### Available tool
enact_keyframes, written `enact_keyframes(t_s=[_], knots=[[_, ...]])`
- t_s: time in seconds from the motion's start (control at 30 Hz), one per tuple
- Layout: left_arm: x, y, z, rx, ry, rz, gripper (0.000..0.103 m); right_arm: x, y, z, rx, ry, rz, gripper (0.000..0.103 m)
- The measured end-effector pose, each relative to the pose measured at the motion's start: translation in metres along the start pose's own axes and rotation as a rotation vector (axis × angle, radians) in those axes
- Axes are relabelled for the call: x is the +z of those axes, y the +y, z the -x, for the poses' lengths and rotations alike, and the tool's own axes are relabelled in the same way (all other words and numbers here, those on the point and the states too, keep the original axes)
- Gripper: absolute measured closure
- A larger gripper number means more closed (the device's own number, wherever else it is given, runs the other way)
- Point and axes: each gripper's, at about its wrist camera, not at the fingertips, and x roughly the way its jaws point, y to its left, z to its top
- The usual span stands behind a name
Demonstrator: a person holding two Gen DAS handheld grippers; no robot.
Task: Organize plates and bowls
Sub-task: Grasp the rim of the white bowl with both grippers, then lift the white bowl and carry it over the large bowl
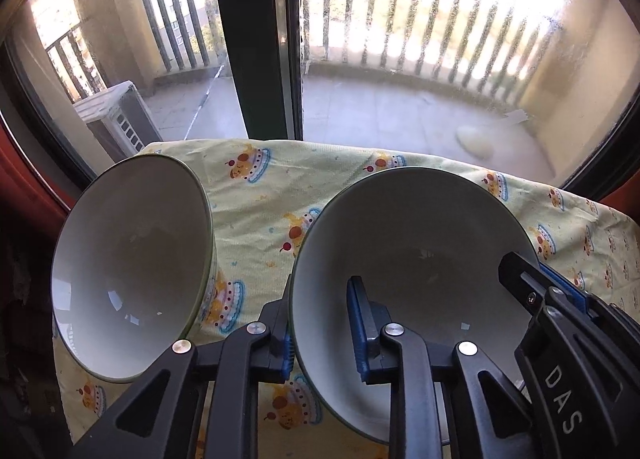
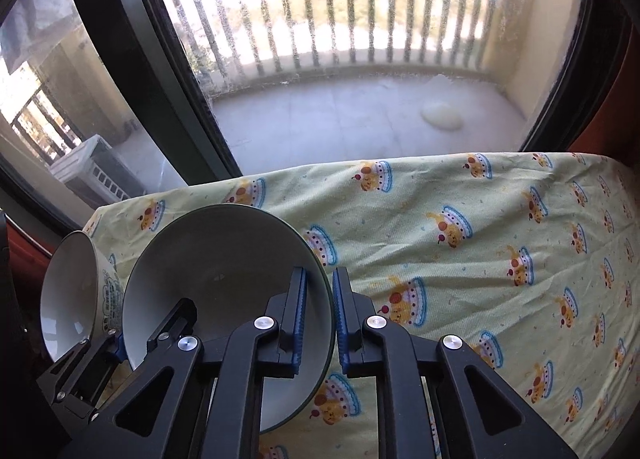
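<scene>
A large green-rimmed bowl (image 1: 412, 259) sits on the patterned tablecloth (image 1: 260, 211). My left gripper (image 1: 322, 335) is shut on its left rim, one finger inside and one outside. My right gripper (image 2: 320, 323) is shut on the same bowl (image 2: 224, 283) at its right rim; it shows in the left wrist view as a black finger (image 1: 520, 275) at the right edge. A smaller white bowl (image 1: 132, 259) with a printed outside stands at the left, tilted in the view, and also shows in the right wrist view (image 2: 68, 295).
The table stands against a large window (image 1: 400, 39) with a dark frame post (image 1: 256, 39). The yellow cloth (image 2: 480, 259) stretches right of the bowls. The table's left edge (image 1: 64, 379) drops off beside the smaller bowl.
</scene>
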Motion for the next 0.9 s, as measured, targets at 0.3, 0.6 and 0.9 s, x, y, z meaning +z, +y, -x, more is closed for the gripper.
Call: enact_keyframes(t_s=[0.3, 0.6, 0.9], knots=[[-0.012, -0.001, 0.010, -0.002, 0.014, -0.008, 0.085, -0.006, -0.002, 0.007, -0.024, 0.035, 0.027, 0.088], [-0.045, -0.006, 0.029, -0.008, 0.042, -0.045, 0.085, -0.038, -0.011, 0.027, -0.040, 0.065, 0.028, 0.088], [-0.073, -0.008, 0.046, -0.005, 0.062, -0.084, 0.085, -0.072, -0.021, 0.048, -0.043, 0.084, -0.016, 0.088]])
